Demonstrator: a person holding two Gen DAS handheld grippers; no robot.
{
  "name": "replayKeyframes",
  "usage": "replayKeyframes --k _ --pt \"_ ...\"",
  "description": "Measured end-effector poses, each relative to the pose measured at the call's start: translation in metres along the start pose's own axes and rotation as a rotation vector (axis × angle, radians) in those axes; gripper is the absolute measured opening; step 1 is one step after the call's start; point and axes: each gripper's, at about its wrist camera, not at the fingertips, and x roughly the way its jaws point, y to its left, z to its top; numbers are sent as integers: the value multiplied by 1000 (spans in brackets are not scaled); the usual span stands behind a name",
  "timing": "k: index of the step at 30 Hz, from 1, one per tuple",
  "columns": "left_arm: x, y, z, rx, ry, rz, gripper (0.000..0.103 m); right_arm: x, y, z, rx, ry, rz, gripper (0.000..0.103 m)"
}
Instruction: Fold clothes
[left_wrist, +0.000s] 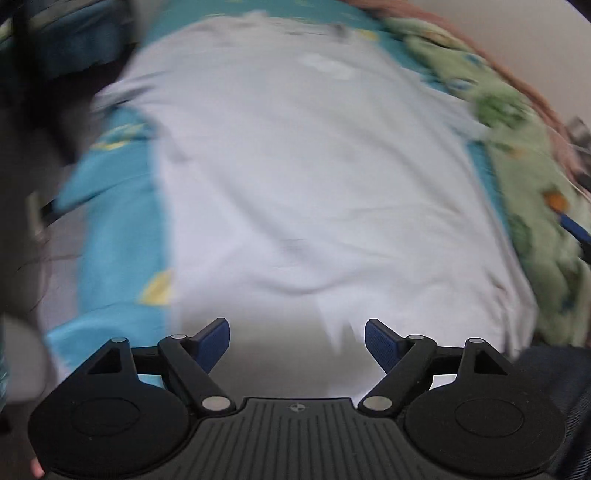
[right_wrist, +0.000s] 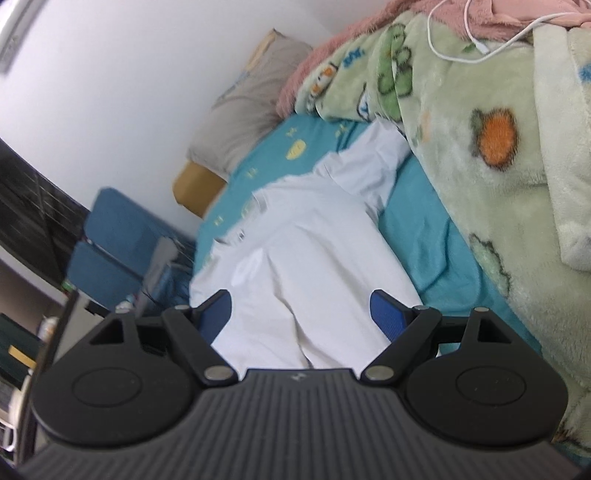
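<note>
A white T-shirt (left_wrist: 295, 177) lies spread on a teal bed sheet (left_wrist: 122, 236); the left wrist view of it is blurred. My left gripper (left_wrist: 297, 338) hovers over the shirt's near edge, pointing steeply down, its blue pads wide apart with nothing between them. In the right wrist view the same white T-shirt (right_wrist: 306, 254) stretches away, collar and one sleeve at the far end. My right gripper (right_wrist: 303, 308) hangs above the shirt's near end, also open, with only cloth visible below the gap.
A green cartoon-print blanket (right_wrist: 480, 147) is heaped along the right side of the bed sheet (right_wrist: 424, 229), with a white cable (right_wrist: 480, 48) on it. A grey pillow (right_wrist: 243, 107) lies at the far end. Blue chairs (right_wrist: 107, 251) stand left of the bed.
</note>
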Motion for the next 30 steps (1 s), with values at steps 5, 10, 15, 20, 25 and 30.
replayKeyframes --k 5,10,15,20,25,30 --pt "3 51 -4 -200 69 3 79 3 4 -3 -19 8 -37 85" --pt "14 58 -11 -242 136 15 70 6 7 -5 -35 24 -68 84" --pt "22 47 -17 -198 200 51 61 11 2 -4 -9 42 -86 84" --pt "13 35 -21 -147 207 124 4 12 3 -6 -20 47 -101 84" --pt "-19 22 -18 -73 154 162 2 12 5 -7 -35 52 -115 84" --pt "-55 22 -21 -51 168 241 2 10 10 -10 -70 43 -127 84"
